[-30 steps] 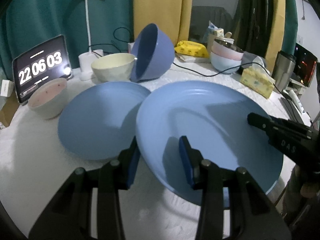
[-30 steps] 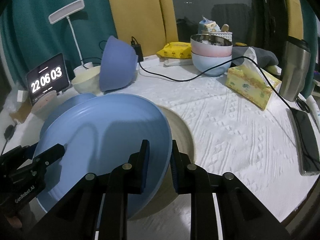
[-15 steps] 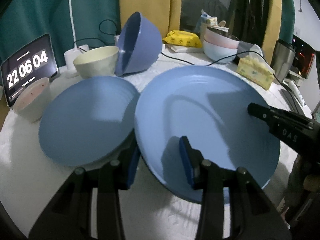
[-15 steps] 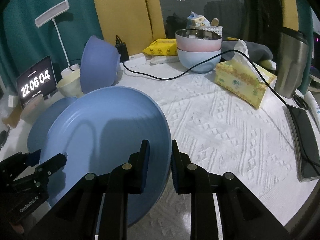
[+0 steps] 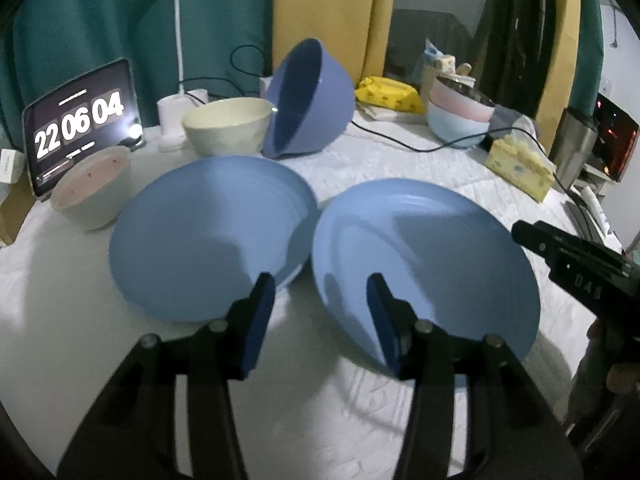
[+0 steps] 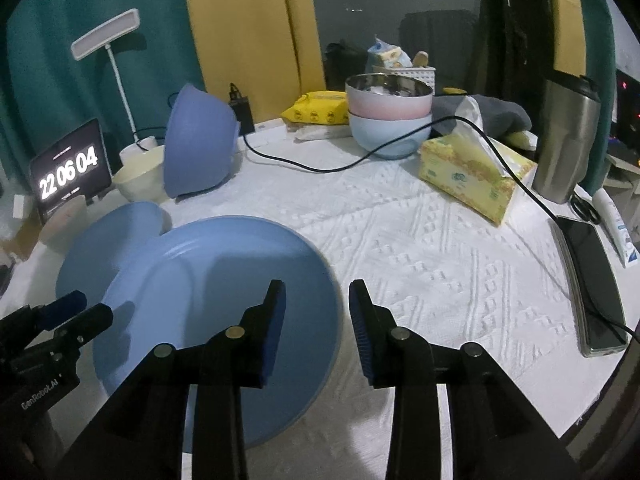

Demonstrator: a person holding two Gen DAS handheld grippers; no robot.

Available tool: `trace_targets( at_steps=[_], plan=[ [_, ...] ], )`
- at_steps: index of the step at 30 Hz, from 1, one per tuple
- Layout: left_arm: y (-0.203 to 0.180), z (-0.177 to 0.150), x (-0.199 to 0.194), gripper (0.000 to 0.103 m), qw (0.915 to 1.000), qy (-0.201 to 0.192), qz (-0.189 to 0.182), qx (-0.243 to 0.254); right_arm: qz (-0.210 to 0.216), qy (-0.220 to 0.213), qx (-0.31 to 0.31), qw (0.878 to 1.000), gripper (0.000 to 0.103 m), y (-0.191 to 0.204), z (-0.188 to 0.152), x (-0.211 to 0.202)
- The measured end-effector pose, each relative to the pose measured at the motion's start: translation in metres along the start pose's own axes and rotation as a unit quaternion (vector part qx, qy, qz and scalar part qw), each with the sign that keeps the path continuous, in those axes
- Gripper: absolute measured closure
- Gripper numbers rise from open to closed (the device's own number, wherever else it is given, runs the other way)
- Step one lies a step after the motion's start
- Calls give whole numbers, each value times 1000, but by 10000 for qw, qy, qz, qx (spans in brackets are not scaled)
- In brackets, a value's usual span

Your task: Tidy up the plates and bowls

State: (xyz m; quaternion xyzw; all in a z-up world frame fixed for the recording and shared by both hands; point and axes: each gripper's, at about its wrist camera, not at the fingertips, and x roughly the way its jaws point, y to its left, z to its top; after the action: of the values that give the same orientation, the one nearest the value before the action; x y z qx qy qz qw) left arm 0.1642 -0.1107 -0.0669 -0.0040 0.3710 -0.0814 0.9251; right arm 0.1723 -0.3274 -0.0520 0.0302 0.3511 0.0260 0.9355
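Observation:
Two blue plates lie side by side on the white cloth. The left plate sits just clear of the right plate. My left gripper straddles the right plate's near-left rim; its jaws are opening and the pads stand off the rim. My right gripper straddles the same plate's right rim, its jaws also opening without pressing on it. Each gripper shows in the other's view: the right gripper and the left gripper. A purple-blue bowl leans tipped against a cream bowl.
A pale pink bowl stands by the clock tablet. Stacked pink and light blue bowls sit at the back, with a black cable running past them. A tissue box, a steel tumbler and a phone line the right edge.
Both grippers were shut on the right plate, which overlapped the left plate. It now lies flat beside that plate, and both pairs of jaws have widened off its rim.

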Motion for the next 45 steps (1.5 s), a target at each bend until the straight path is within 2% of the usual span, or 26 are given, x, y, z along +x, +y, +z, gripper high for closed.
trace_targets(
  at_steps=[5,16,25,33,45],
  plan=[
    [13,1,-9,45,9998,-118,-14,-148,11,-17,-66,10000,68,13,3,-4],
    [51,5,-20,45,9992,-209,-7,-342,14,-62,-138,9999,68,40,12,-8],
    [97,8,-23,45,9972,-298,176,-660,13,-51,-433,9990,68,76,24,-5],
    [132,13,-20,45,9954,-326,314,-846,94,-2,-575,9983,68,107,35,10],
    [163,21,9,44,9932,-95,485,-1052,286,309,-681,9968,68,134,47,52]
  ],
)
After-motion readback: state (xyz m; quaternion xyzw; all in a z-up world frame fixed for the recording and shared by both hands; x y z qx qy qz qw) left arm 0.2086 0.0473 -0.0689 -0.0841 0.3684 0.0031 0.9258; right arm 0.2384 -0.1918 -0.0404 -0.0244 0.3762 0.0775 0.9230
